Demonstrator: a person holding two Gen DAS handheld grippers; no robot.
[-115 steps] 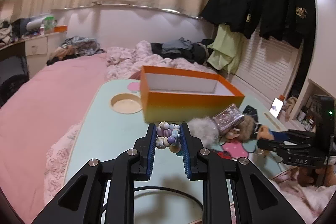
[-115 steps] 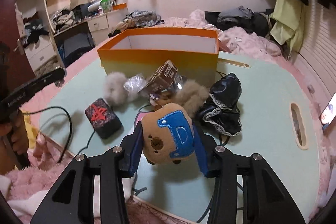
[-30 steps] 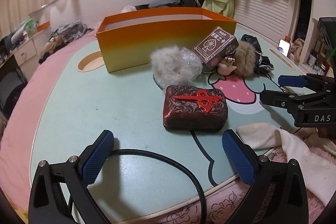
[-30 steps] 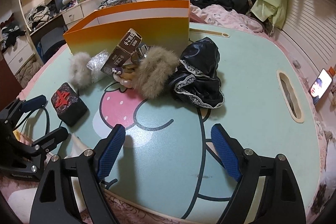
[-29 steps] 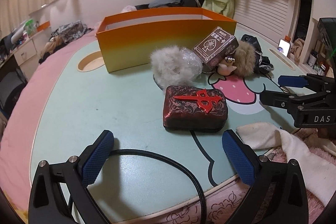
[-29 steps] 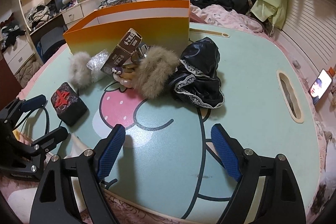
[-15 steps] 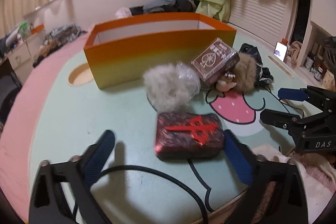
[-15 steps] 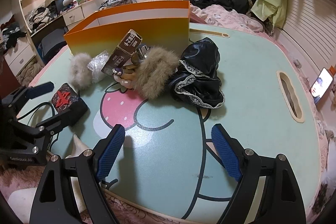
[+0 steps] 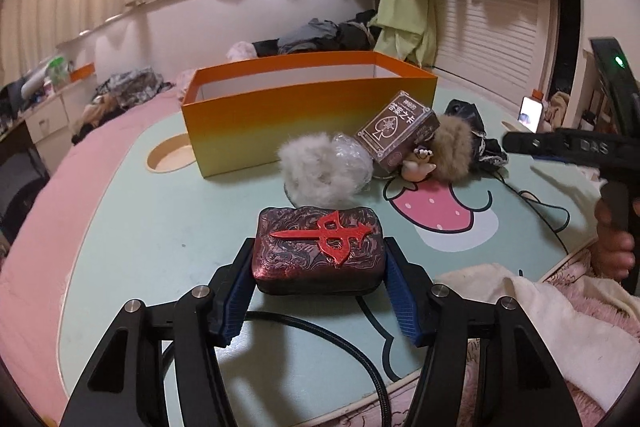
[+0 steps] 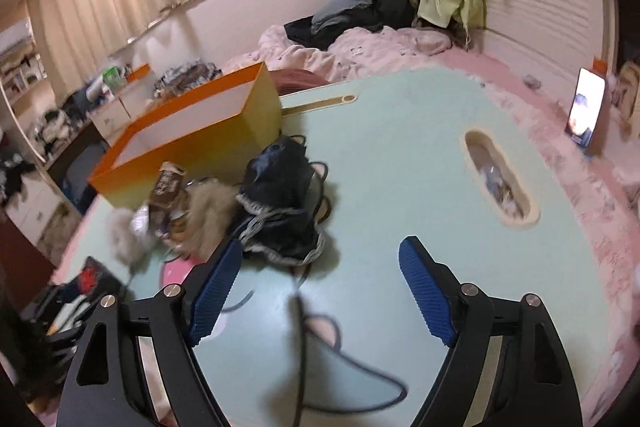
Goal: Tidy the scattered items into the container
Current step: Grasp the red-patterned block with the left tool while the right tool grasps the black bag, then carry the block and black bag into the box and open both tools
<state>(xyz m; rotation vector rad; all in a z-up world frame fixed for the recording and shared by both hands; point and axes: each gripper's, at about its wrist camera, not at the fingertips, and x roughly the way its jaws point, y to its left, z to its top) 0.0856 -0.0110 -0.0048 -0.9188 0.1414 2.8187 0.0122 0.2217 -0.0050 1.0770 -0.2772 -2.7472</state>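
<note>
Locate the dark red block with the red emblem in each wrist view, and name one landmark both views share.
Left wrist: the dark red block sits low in the centre, between the left gripper pads, which press its two ends.
Right wrist: the same block shows blurred at the lower left edge, far from the open right gripper.
Shared landmark: the orange box behind the clutter.

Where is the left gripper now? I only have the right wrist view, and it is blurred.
Observer: The left gripper straddles the block; its pads appear to touch both ends.
Operator: Lifted yet?
Observer: Cannot tell; only a dark shadow shows under it on the table.
Operator: What's on the card box?
Observer: The card box shows a spade and leans tilted against the brown fur.
</note>
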